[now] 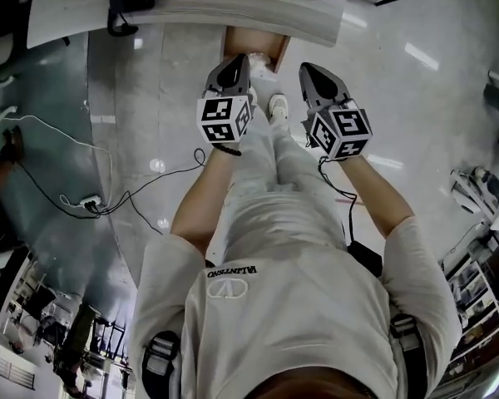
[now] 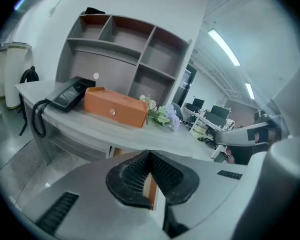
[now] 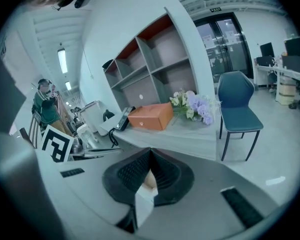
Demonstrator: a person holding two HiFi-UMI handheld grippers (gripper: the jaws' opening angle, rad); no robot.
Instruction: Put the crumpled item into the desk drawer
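Note:
I stand in front of a grey desk with both grippers held out toward it. My left gripper points at the brown unit under the desk, and its jaws meet at the tips with nothing between them. My right gripper is beside it, also shut and holding nothing I can make out. A small pale lump lies at the foot of the brown unit, and I cannot tell what it is. No crumpled item shows clearly.
On the desk stand an orange box, a black phone, flowers and an open shelf unit. A blue chair stands at the desk's end. Cables trail over the floor at the left.

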